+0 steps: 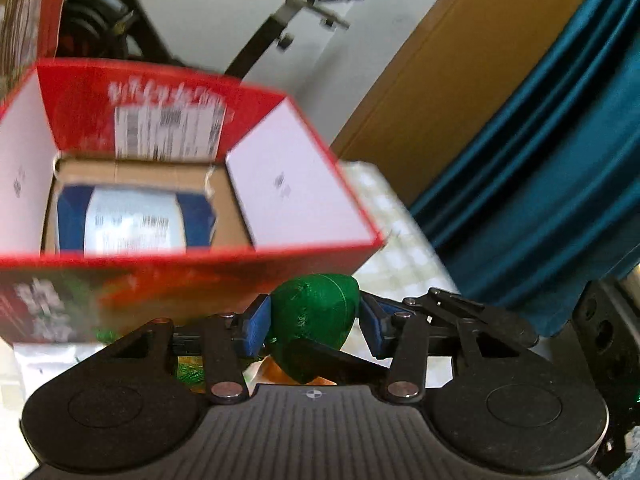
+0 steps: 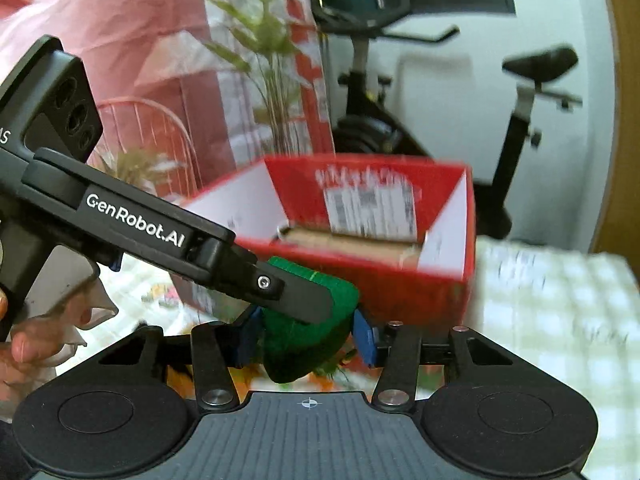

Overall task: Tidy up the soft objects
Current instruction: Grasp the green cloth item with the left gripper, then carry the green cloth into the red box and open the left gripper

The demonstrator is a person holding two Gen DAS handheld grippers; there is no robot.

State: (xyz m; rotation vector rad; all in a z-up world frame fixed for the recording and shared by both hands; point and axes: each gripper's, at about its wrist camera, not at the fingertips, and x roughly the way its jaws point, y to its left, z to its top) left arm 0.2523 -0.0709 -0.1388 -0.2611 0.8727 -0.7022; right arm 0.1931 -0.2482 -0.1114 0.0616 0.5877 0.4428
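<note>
A green soft toy [image 1: 316, 312] sits between the blue pads of my left gripper [image 1: 316, 322], which is shut on it, just in front of an open red cardboard box [image 1: 180, 272]. In the right wrist view the same green toy [image 2: 304, 344] sits between the blue pads of my right gripper [image 2: 306, 340], also shut on it. The left gripper's black finger [image 2: 280, 288] crosses over the toy from the left. The red box [image 2: 400, 292] stands just beyond. A blue and white packet [image 1: 136, 220] lies inside the box.
The box stands on a pale checked cloth [image 2: 560, 312]. An exercise bike [image 2: 520, 128] and a white wall are behind the box. A teal curtain [image 1: 540, 180] and a brown board [image 1: 440, 80] are to the right. A plant [image 2: 264, 60] and a pink sheet are at the left.
</note>
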